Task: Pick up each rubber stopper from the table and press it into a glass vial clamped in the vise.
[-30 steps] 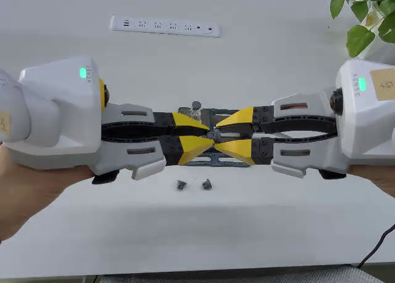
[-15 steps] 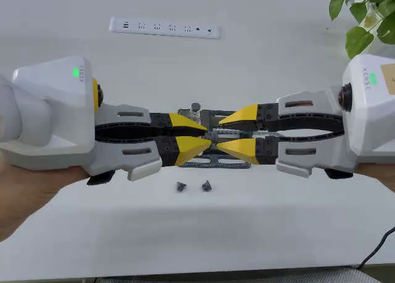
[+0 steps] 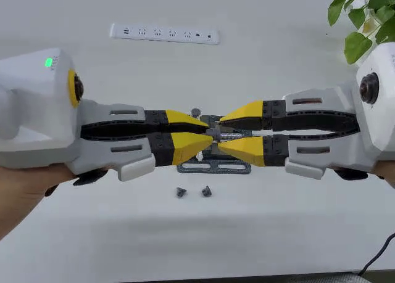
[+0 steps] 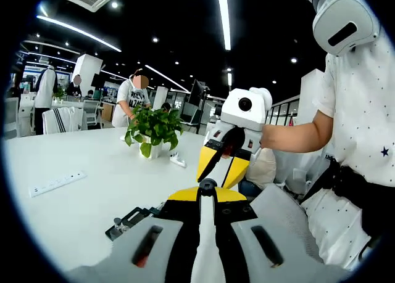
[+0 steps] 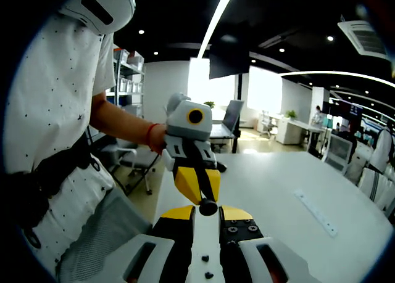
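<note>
Stopper [image 4: 207, 185], small and dark, sits pinched in jaws of left gripper [image 3: 209, 134]; right gripper [image 3: 220, 132] has jaws narrowly parted.

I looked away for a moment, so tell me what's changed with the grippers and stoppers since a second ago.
The left gripper and right gripper both rose, looming larger in the head view, tips still meeting over the vise. Left stays shut on a stopper; right stays open. The two loose stoppers lie unmoved.

Head view downward over table [image 3: 278, 49]; gripper views close, face-to-face.
</note>
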`<state>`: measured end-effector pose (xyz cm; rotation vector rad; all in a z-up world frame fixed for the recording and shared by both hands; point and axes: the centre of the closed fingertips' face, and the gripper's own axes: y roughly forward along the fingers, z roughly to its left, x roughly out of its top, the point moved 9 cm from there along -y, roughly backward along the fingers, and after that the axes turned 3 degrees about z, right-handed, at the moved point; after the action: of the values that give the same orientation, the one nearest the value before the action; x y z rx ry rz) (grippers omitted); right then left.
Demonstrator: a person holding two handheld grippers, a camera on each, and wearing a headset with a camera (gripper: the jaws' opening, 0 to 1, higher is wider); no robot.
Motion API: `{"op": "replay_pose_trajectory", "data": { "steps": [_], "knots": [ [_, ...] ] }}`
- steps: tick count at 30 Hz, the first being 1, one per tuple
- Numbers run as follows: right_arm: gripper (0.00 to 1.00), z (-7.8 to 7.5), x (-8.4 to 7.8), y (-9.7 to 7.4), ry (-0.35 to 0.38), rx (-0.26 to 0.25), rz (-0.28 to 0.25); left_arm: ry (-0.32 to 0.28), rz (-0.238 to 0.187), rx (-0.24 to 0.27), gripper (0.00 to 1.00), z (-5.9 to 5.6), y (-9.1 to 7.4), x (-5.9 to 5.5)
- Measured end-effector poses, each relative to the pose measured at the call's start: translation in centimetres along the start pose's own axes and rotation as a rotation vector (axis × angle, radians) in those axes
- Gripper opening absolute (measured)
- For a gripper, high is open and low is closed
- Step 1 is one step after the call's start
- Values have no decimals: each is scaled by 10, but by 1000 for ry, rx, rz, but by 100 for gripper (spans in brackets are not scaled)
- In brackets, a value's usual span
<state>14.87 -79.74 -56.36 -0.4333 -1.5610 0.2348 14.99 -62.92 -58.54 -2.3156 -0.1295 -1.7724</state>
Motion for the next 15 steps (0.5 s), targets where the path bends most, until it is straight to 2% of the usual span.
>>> {"op": "replay_pose_trajectory", "data": {
  "steps": [8,15],
  "knots": [
    [8,1,1,0,-8,6,-1,-10,-8,-19,3,-1,1,1],
    [8,0,4,-3,12,8,-30,-21,-21,-25,3,-1,0,2]
  ]
}}
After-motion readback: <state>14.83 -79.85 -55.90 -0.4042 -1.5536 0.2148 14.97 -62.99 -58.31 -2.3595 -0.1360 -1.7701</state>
